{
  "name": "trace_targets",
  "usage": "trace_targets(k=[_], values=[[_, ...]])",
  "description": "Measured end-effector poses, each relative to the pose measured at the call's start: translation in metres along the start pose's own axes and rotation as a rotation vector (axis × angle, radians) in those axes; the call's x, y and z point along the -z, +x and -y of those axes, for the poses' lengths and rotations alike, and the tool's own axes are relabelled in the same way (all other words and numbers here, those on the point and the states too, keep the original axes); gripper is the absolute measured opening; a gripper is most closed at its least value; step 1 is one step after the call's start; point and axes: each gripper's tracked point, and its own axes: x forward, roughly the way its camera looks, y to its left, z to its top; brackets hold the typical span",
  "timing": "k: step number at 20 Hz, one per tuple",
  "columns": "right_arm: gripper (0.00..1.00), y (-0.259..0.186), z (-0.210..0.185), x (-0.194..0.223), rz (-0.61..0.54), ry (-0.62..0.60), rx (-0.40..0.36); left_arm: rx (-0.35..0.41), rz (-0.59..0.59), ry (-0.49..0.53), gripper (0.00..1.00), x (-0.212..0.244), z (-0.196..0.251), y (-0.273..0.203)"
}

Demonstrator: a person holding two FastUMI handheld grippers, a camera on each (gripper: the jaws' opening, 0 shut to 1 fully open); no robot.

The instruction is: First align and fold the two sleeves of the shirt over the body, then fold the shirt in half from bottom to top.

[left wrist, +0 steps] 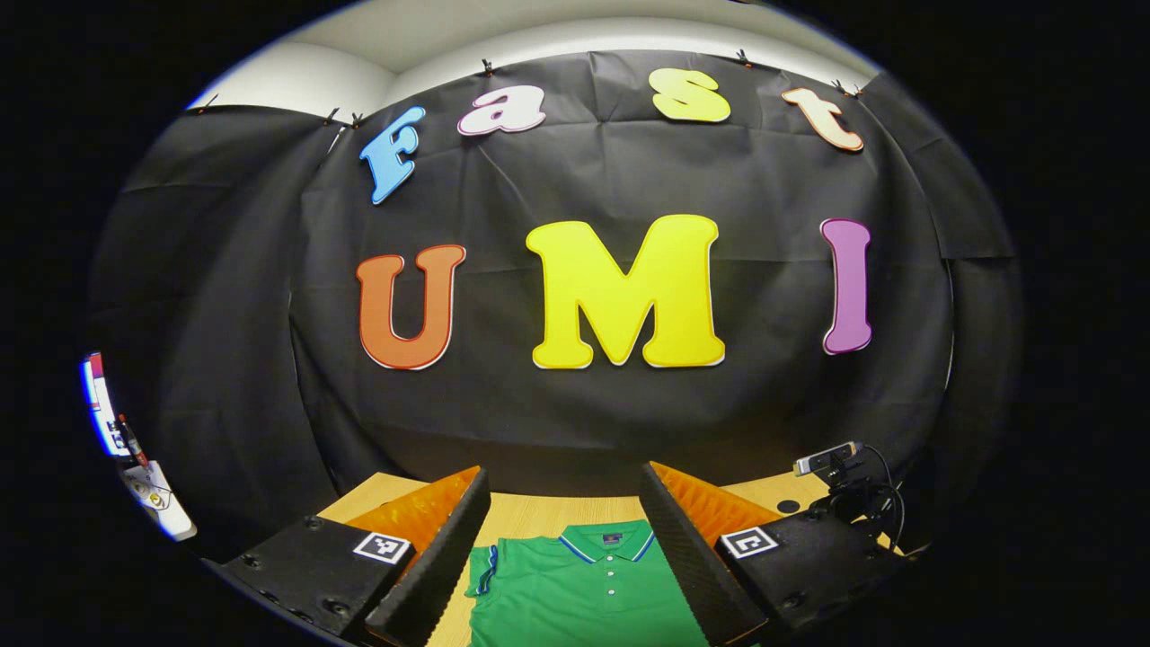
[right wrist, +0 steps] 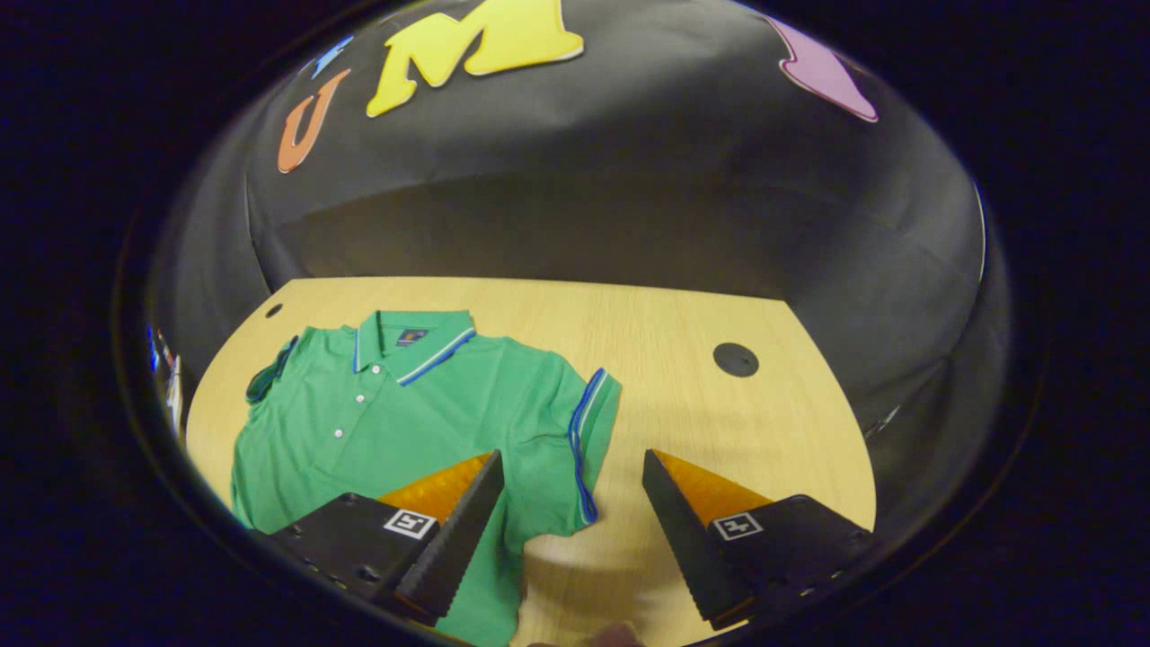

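One green shirt [right wrist: 404, 404] lies flat on wooden table [right wrist: 701, 413].

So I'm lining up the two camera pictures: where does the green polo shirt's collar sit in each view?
Left gripper view: the collar sits low at centre, between the left gripper's open fingers.
Right gripper view: the collar lies left of centre, above and beyond the right gripper.
Shared landmark: the round black hole in the wooden table, also at lower right in the left gripper view.

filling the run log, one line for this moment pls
shirt: flat on table, sleeves unfolded | left tongs: open | right tongs: open, above sleeve
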Motion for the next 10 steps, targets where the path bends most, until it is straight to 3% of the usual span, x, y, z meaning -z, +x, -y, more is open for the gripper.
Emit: trace_targets(k=[3,5,7,9,10], values=[[0.92,0.014,0.001,0.009,-0.046,0.023,-0.01,-0.013,-0.014,0.003,1.0,0.005,-0.001,0.004],[0.81,0.023,0.0,0.017,-0.08,0.034,-0.02,-0.016,-0.028,0.008,1.0,0.009,0.001,0.005],[0.67,0.028,0.002,0.022,-0.107,0.027,-0.009,-0.017,-0.033,0.01,1.0,0.01,0.001,0.006],[0.46,0.03,0.004,0.025,-0.122,0.019,-0.004,-0.016,-0.037,0.014,1.0,0.011,0.003,0.007],[0.27,0.031,0.005,0.024,-0.124,0.02,-0.001,-0.014,-0.037,0.016,1.0,0.01,0.004,0.007]])
